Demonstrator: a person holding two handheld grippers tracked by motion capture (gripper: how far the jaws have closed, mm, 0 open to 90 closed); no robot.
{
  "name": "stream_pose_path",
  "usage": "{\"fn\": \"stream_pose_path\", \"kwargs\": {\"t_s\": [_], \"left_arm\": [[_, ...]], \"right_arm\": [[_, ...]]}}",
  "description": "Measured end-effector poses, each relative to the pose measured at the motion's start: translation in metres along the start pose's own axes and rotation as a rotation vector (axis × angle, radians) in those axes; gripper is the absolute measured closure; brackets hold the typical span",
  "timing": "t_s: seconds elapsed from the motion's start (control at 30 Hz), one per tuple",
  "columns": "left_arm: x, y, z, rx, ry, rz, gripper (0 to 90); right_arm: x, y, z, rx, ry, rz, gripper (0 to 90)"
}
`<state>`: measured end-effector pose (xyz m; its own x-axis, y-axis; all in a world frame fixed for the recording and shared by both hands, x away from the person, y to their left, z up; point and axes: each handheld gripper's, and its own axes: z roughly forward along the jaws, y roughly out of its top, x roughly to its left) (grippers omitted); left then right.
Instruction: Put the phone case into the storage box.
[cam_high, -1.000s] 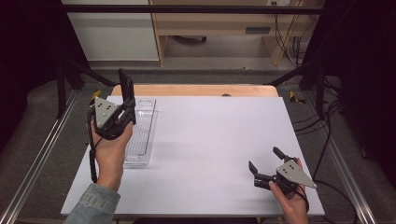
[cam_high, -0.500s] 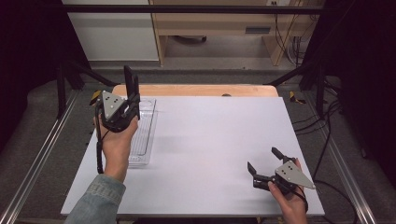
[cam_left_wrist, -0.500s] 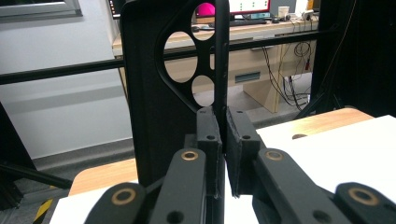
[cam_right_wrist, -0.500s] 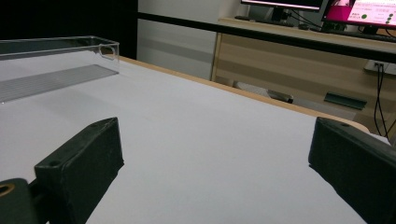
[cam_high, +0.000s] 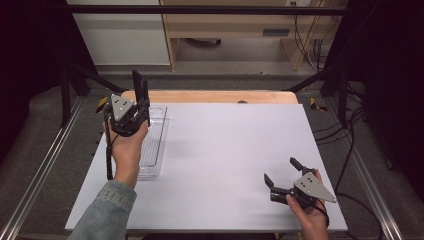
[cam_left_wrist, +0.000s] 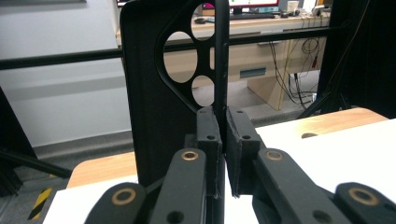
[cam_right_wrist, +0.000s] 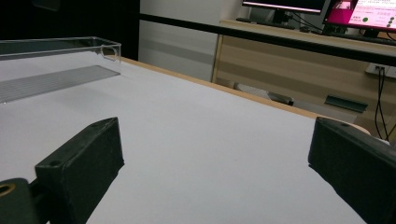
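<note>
Black phone case (cam_left_wrist: 154, 93) pinched upright in left gripper (cam_high: 139, 89), above clear tray (cam_high: 159, 131) at table's left edge.

Plastic, matte, thin-walled, with round camera cut-outs near its top corner; stands on edge, one wall clamped between jaws closed tight on it, as seen in left gripper view. Held clear of tray, over its far end near wooden table edge (cam_high: 210, 96); tray itself long, transparent, ribbed on its floor, apparently with nothing in it. Judged roughly midway: case picked up and raised, setting down or handing over not yet done. Farther right, bare white table top (cam_high: 235, 150). At near right corner, right gripper (cam_high: 284, 176) low over table, jaws spread wide, gripping nothing, well apart from case and tray.
</note>
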<state>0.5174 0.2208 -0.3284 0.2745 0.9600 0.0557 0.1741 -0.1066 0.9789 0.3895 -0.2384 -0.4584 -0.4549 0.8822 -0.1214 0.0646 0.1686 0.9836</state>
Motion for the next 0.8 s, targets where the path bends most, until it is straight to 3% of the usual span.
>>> {"fn": "stream_pose_path", "kwargs": {"t_s": [0.2, 0.6, 0.8], "left_arm": [[0.005, -0.001, 0.006, 0.004, 0.016, -0.009, 84.6], [0.01, -0.004, 0.003, 0.022, 0.018, -0.047, 84.6], [0.017, -0.01, 0.012, 0.04, 0.026, -0.077, 84.6]], "right_arm": [[0.001, 0.0, 0.001, -0.001, 0.001, -0.013, 3.5], [0.0, 0.001, 0.0, -0.01, 0.001, -0.01, 3.5], [0.001, 0.001, 0.0, -0.009, 0.003, -0.011, 3.5]]}}
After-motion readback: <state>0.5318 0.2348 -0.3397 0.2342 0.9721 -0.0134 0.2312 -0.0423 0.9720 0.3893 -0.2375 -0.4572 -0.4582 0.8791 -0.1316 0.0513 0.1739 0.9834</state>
